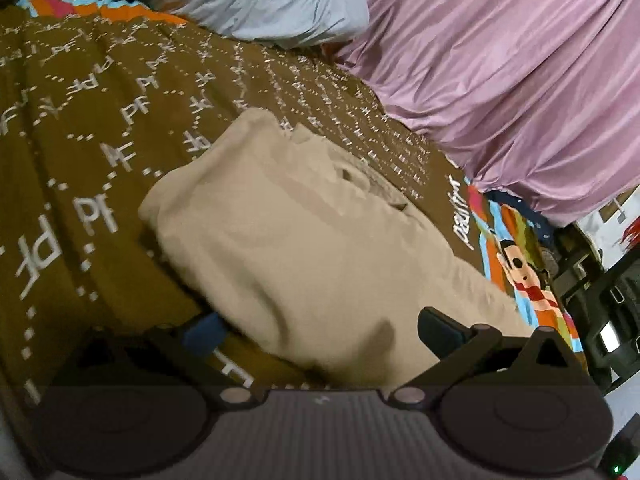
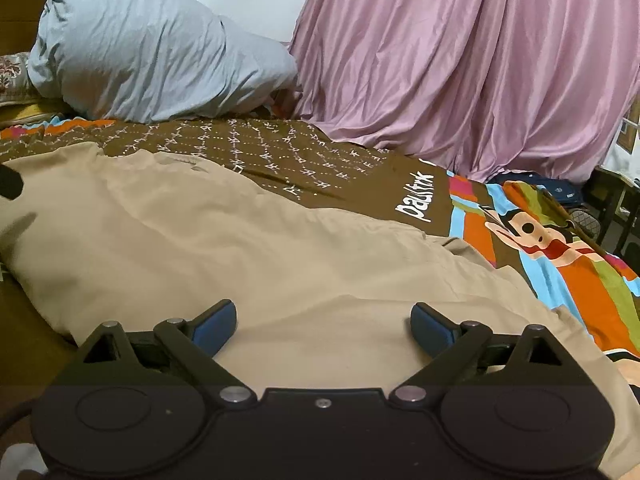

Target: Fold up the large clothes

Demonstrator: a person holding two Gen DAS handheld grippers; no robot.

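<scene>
A large beige garment [image 1: 288,248] lies folded over in a long band on the brown printed bedspread [image 1: 80,128]. My left gripper [image 1: 320,328] hovers over the garment's near end, tilted, open, with only loose cloth below its blue pads. In the right wrist view the same beige garment [image 2: 224,240] spreads from the left edge to the lower right. My right gripper [image 2: 323,326] stands open just above the cloth, and nothing is pinched between its fingers. A dark blurred shape [image 2: 9,186] shows at the left edge above the garment; what it is I cannot tell.
A bulky grey-blue bundle of bedding [image 2: 152,48] sits at the head of the bed. A pink curtain [image 2: 460,72] hangs along the far side. The bedspread's striped cartoon border [image 2: 560,256] marks the right edge, with dark furniture [image 1: 600,288] beyond it.
</scene>
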